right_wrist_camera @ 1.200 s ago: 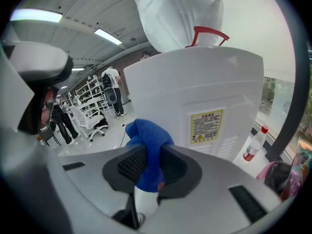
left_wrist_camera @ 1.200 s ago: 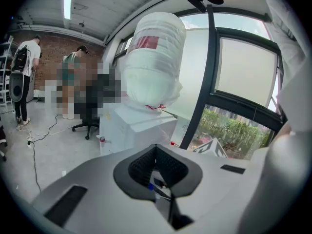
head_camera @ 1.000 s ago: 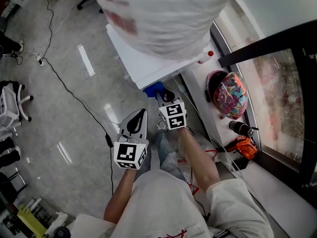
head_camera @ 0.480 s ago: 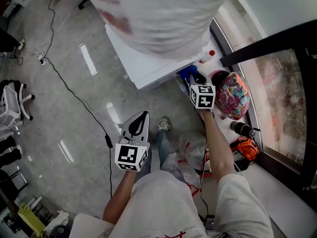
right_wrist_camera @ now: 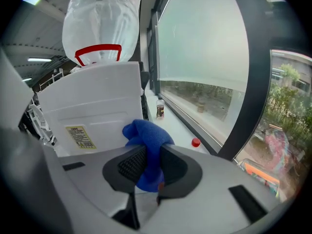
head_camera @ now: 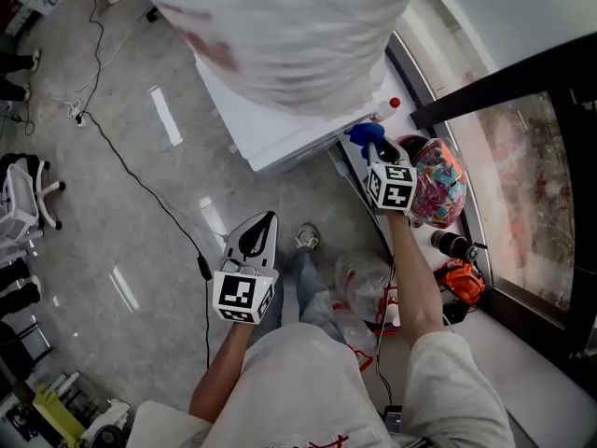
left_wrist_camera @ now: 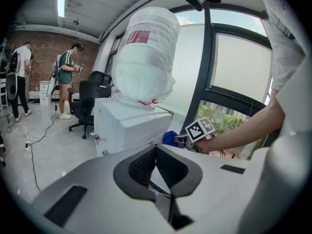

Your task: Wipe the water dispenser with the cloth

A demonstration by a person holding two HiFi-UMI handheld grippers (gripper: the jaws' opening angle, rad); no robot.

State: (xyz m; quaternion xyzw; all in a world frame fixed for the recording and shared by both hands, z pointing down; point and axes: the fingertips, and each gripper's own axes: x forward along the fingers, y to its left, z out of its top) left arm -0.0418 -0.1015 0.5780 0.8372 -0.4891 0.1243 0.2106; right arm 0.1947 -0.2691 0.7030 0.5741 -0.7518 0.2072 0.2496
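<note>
The white water dispenser [head_camera: 272, 110] stands ahead of me, its bottle [head_camera: 298, 26] wrapped in clear plastic. My right gripper [head_camera: 375, 149] is shut on a bunched blue cloth [head_camera: 364, 134] at the dispenser's window-side corner. In the right gripper view the cloth [right_wrist_camera: 146, 138] sticks out past the jaws, close to the dispenser's panel [right_wrist_camera: 92, 108] with a yellow label. Whether it touches the panel I cannot tell. My left gripper [head_camera: 264, 220] hangs lower over the floor, shut and holding nothing. The left gripper view shows the dispenser [left_wrist_camera: 129, 126] and the cloth [left_wrist_camera: 169, 138] beyond its jaws.
A white window ledge [head_camera: 403, 236] beside the dispenser carries a red-capped bottle [right_wrist_camera: 195, 142], a small bottle [right_wrist_camera: 160, 108], a colourful helmet-like thing [head_camera: 437, 180] and an orange tool [head_camera: 462, 276]. A cable [head_camera: 140, 185] crosses the floor. Two people [left_wrist_camera: 66, 79] and an office chair [left_wrist_camera: 90, 99] are far back.
My right gripper carried the blue cloth from below the dispenser's near corner up and right to its window side. The left gripper has hardly moved.
</note>
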